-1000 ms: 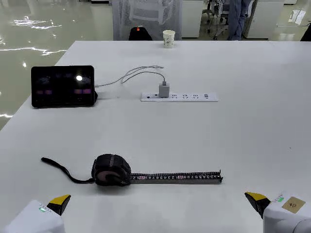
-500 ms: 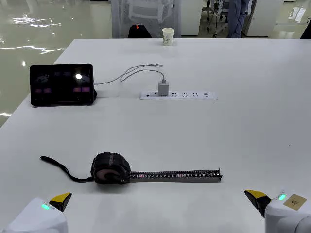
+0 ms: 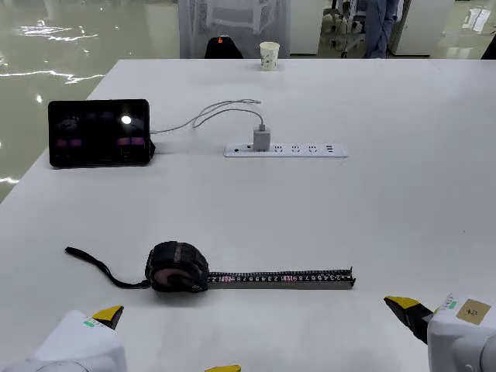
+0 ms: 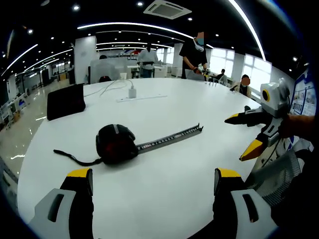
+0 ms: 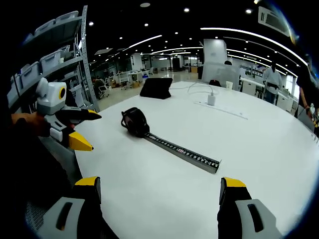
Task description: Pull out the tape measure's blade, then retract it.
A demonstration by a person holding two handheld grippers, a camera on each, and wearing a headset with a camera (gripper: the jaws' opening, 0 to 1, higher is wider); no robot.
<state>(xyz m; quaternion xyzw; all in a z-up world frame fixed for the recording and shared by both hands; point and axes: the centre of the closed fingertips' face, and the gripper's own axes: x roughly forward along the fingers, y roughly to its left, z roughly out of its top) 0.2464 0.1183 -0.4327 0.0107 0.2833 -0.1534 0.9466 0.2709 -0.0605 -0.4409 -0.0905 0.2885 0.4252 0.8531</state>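
Note:
A black tape measure (image 3: 177,267) lies on the white table (image 3: 325,209) with its blade (image 3: 279,277) pulled out to the right and its strap (image 3: 93,263) trailing left. My left gripper (image 3: 165,342) hovers open at the near edge, in front of the case and apart from it. Off the blade's hooked end, near right, my right gripper (image 3: 411,311) is open too. In the left gripper view the case (image 4: 117,143) and blade (image 4: 172,138) lie beyond the wide-apart jaws of the left gripper (image 4: 153,174). The right gripper view shows the case (image 5: 133,121) and blade (image 5: 184,149) ahead of the right gripper (image 5: 159,182).
A dark tablet (image 3: 99,133) stands at the far left. A power strip (image 3: 285,149) with a plugged charger and white cable lies mid-table, and a paper cup (image 3: 269,56) sits near the far edge. People stand beyond the table.
My left gripper has shifted slightly right and its second yellow tip has come into the head view. The tape measure and its blade have not moved.

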